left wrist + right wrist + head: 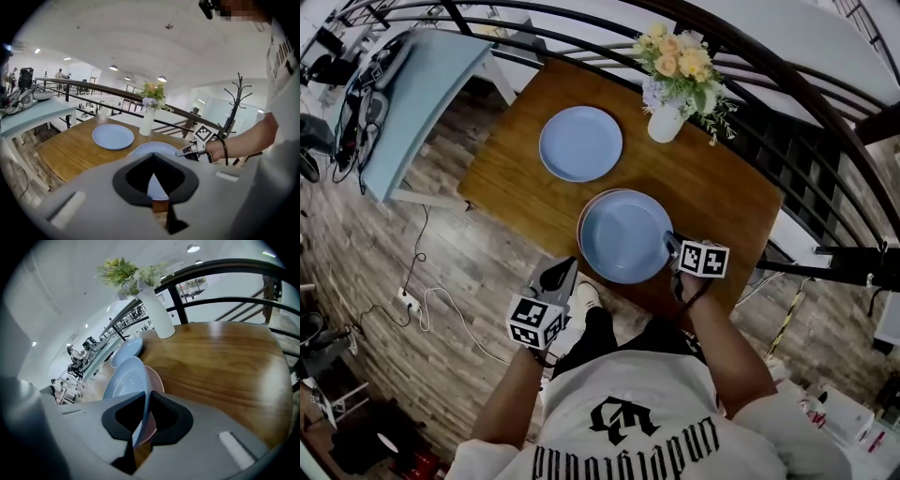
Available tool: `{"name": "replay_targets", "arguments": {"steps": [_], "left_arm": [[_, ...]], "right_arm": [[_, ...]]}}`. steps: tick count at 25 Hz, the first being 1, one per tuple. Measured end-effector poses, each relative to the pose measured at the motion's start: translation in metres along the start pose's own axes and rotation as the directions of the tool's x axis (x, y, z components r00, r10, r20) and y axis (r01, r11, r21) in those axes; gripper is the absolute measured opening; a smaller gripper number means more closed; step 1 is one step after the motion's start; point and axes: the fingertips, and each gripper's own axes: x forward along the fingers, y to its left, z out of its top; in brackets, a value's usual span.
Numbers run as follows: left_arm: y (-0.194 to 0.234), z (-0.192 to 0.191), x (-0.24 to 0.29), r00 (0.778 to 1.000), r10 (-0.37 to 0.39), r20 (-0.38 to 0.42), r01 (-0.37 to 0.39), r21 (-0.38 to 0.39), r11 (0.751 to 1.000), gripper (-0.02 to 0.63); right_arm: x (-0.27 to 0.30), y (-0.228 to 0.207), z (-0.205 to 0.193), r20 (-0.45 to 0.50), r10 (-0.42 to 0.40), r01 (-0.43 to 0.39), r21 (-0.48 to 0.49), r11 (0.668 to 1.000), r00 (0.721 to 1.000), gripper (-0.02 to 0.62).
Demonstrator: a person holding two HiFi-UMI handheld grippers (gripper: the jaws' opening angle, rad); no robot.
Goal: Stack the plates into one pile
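On the wooden table (722,197) a blue plate (625,236) lies on top of a pink plate (581,221), near the front edge. A second blue plate (580,142) lies alone farther back. My right gripper (671,247) is shut on the right rim of the near blue plate (125,380); in the right gripper view the rim runs between its jaws (146,397), with the pink plate (155,380) just under it. My left gripper (565,270) hangs shut and empty off the table's front edge, left of the pile. In the left gripper view (152,157) it points at that pile.
A white vase of flowers (667,120) stands at the table's back right, close to the far plate. A black railing (750,66) runs behind the table. A light blue table (427,94) with cables stands to the left. The floor below is wooden.
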Motion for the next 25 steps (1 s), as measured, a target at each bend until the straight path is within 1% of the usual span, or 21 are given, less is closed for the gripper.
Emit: {"name": "replay_targets", "arguments": {"steps": [4, 8, 13, 16, 25], "left_arm": [[0.012, -0.005, 0.0, 1.0, 0.007, -0.007, -0.007, -0.02, 1.0, 0.046], [0.018, -0.006, 0.0, 1.0, 0.01, -0.01, -0.01, -0.026, 1.0, 0.046], [0.027, -0.008, -0.002, 1.0, 0.025, -0.006, -0.025, -0.045, 0.999, 0.046], [0.027, -0.011, -0.003, 1.0, 0.021, -0.009, -0.021, -0.044, 0.999, 0.046], [0.022, -0.012, -0.005, 1.0, 0.005, 0.0, -0.005, -0.045, 0.999, 0.045]], "right_arm": [[0.013, -0.002, -0.004, -0.029, -0.003, 0.004, 0.032, 0.999, 1.0, 0.04], [0.018, -0.005, 0.0, -0.039, -0.039, 0.038, -0.006, 0.999, 0.998, 0.041], [0.017, -0.008, 0.006, -0.015, -0.088, 0.087, -0.063, 0.994, 0.996, 0.107], [0.015, -0.01, 0.007, 0.002, -0.105, 0.105, -0.074, 0.992, 0.994, 0.107], [0.011, -0.001, 0.005, 0.011, -0.096, 0.096, -0.079, 0.992, 0.995, 0.107]]}}
